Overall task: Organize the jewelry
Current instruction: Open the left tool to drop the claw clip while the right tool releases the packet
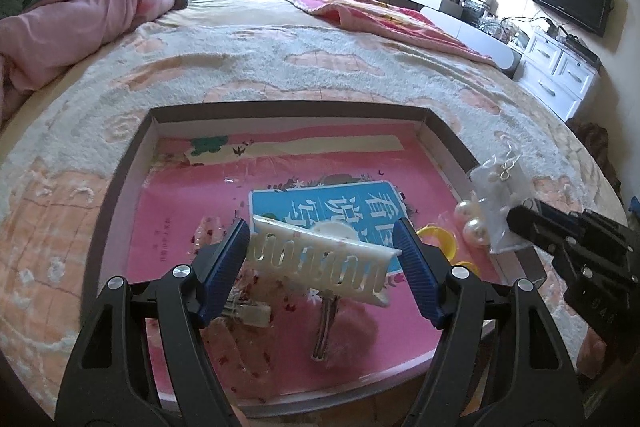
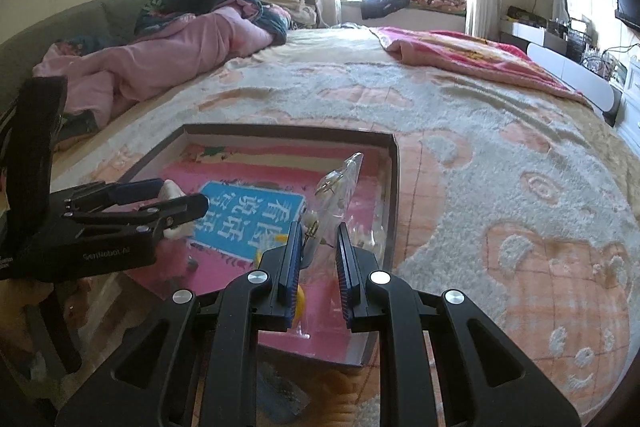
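Note:
A shallow dark-rimmed box (image 1: 288,105) with a pink printed floor lies on the bed; it also shows in the right wrist view (image 2: 288,131). Above it, my left gripper (image 1: 322,241) is shut on a white comb-toothed hair clip (image 1: 320,259), which spans between its blue pads. My right gripper (image 2: 319,239) is shut on a small clear bag (image 2: 340,183) with earrings inside, over the box's right side. In the left wrist view that bag (image 1: 496,187) hangs from the right gripper (image 1: 520,223) at the box's right rim. Two pearl beads (image 1: 474,227) and a yellow ring (image 1: 436,235) lie beneath it.
A metal clip with pink fluff (image 1: 340,327) and a clear item (image 1: 248,311) lie in the box's near part. The patterned blanket (image 2: 500,187) spreads all around. A pink quilt (image 1: 80,15) is heaped far left, a red blanket (image 1: 380,15) far right, white drawers (image 1: 560,71) beyond the bed.

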The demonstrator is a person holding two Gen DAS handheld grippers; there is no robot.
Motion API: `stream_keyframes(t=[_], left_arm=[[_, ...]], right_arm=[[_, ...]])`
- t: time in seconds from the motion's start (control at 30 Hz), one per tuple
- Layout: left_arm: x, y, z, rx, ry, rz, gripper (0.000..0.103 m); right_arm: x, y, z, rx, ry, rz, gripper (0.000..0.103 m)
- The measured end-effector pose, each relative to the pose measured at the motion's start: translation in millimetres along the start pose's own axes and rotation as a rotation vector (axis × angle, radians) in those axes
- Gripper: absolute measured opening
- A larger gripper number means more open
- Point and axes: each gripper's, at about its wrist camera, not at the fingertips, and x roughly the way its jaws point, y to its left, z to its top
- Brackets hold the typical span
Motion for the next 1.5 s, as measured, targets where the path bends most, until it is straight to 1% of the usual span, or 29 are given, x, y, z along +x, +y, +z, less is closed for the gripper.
stream_keyframes(t=[0.43, 0.67, 0.73, 0.77, 0.8, 0.83, 0.93, 1.0, 1.13, 1.23, 1.37, 1.4, 1.5], left_arm=[[1, 0, -5, -0.009, -0.002, -0.006, 0.065], [-1, 4, -6, -0.02, -0.007, -0.003, 0.065], [-4, 5, -7, -0.026, -0.011, 0.002, 0.065], [-6, 6, -7, -0.031, -0.015, 0.005, 0.066], [-8, 7, -7, -0.034, -0.019, 0.006, 0.067], [-11, 8, -7, -0.035, -0.025, 0.01, 0.069], [-20, 11, -7, -0.048, -0.042, 0.015, 0.07], [-27, 13, -7, -0.053, -0.054, 0.016, 0.072], [-43, 16, -8, -0.066, -0.083, 0.017, 0.076], [-54, 18, -10, -0.074, -0.101, 0.02, 0.079], [-69, 19, -14, -0.085, -0.123, 0.031, 0.082], [-72, 20, -15, -0.09, -0.126, 0.03, 0.083], [-82, 22, -20, -0.109, -0.143, 0.031, 0.085]], right_arm=[[8, 3, -13, 0.013, 0.059, 0.01, 0.017], [7, 2, -14, 0.009, 0.052, -0.002, 0.019], [4, 0, -14, 0.01, 0.045, -0.009, 0.023], [3, -1, -14, 0.012, 0.041, -0.012, 0.028], [1, -2, -13, 0.017, 0.033, -0.016, 0.03], [-1, -3, -13, 0.018, 0.028, -0.018, 0.03], [-8, -7, -11, 0.025, 0.006, -0.027, 0.035], [-14, -10, -11, 0.034, -0.01, -0.032, 0.041], [-23, -11, -9, 0.036, -0.035, -0.042, 0.044], [-29, -11, -10, 0.04, -0.051, -0.045, 0.05], [-37, -10, -11, 0.04, -0.067, -0.04, 0.052], [-39, -8, -12, 0.04, -0.07, -0.041, 0.055], [-47, -4, -13, 0.038, -0.082, -0.031, 0.059]])
